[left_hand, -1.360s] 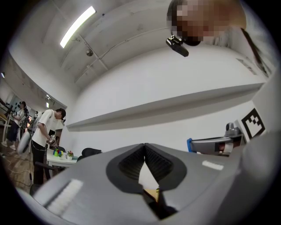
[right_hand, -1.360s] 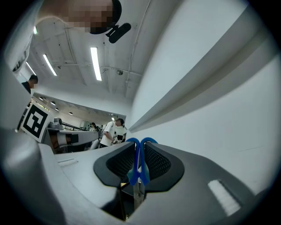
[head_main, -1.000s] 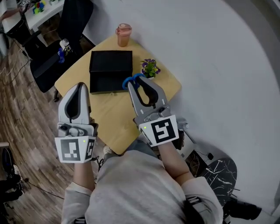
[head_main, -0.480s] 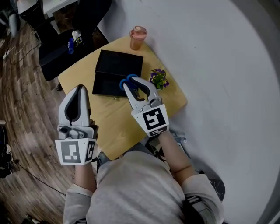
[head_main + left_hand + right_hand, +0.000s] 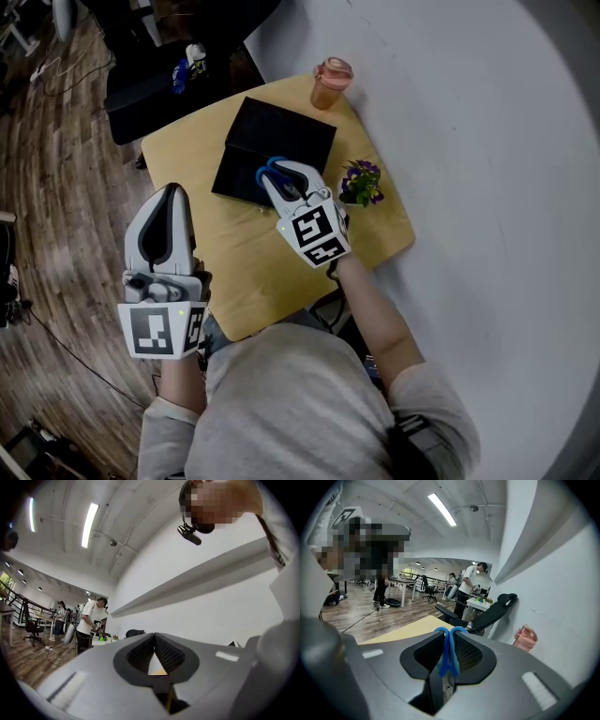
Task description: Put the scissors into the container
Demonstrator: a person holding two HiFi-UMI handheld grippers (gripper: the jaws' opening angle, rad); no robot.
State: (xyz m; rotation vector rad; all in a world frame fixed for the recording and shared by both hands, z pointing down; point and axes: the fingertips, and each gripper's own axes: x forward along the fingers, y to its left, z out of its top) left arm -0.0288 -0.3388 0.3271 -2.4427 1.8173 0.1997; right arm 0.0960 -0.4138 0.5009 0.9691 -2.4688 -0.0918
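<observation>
Blue-handled scissors (image 5: 273, 174) (image 5: 448, 651) stand clamped in my right gripper (image 5: 281, 180), handles sticking out past the jaw tips. In the head view that gripper hangs over the near part of the black open container (image 5: 281, 142) on the wooden table (image 5: 253, 267). In the right gripper view (image 5: 449, 654) the jaws press on both sides of the blue handles. My left gripper (image 5: 167, 208) is held off the table's left edge, over the floor, with its jaws shut and nothing between them (image 5: 155, 654).
A pink cup (image 5: 330, 82) (image 5: 524, 639) stands at the table's far corner. A small plant with purple flowers (image 5: 361, 182) sits just right of my right gripper. A black office chair (image 5: 487, 612) and people stand beyond the table.
My right gripper has carried the scissors forward, from the container's near right edge to over its interior. The head view has shifted; the left gripper has kept its place.
</observation>
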